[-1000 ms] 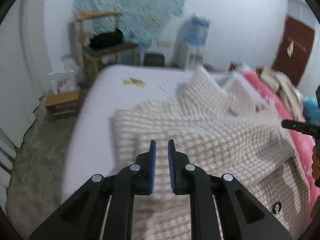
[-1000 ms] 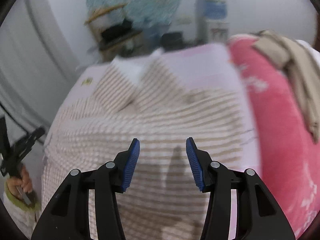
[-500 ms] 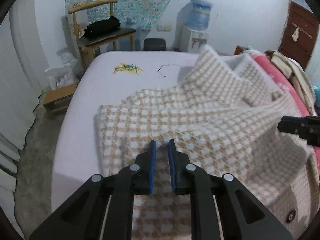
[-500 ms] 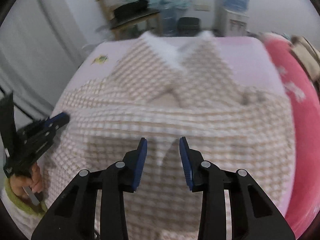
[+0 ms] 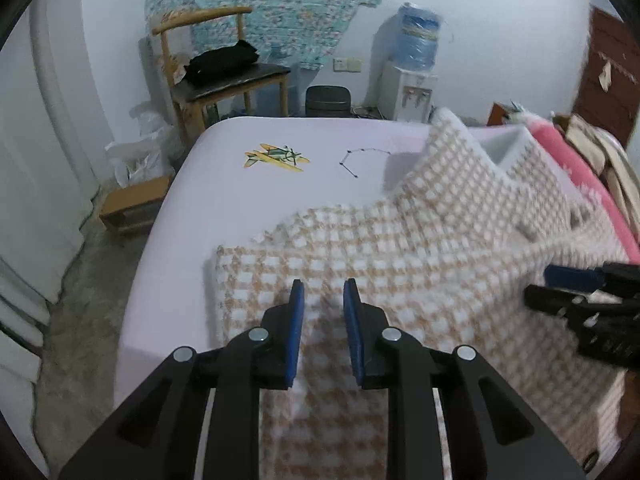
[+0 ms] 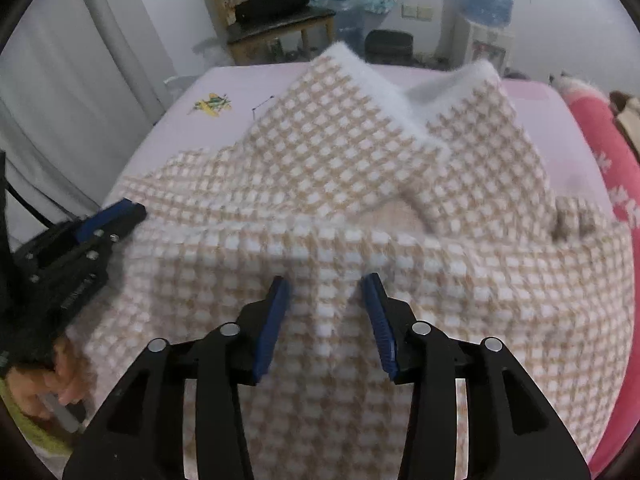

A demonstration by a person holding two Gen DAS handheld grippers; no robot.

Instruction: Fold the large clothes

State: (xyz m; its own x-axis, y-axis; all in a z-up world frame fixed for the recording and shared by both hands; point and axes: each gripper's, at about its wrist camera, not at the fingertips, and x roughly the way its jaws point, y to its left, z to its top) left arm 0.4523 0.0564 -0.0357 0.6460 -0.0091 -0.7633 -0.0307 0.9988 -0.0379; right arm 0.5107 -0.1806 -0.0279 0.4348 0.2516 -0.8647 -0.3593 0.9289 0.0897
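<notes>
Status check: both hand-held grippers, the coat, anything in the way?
Left hand-held gripper and right hand-held gripper both opening, over fabric. Checked coat rumpled on the bed, collar up. Nothing in the way.

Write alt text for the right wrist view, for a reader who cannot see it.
The right gripper, its jaws opening, hangs over a beige-and-white checked garment spread on a pale lilac bed, a ridge of fabric between the blue pads without visible pressure. The left gripper reaches the garment's left edge. Behind stand a wooden chair and a water dispenser.
</notes>
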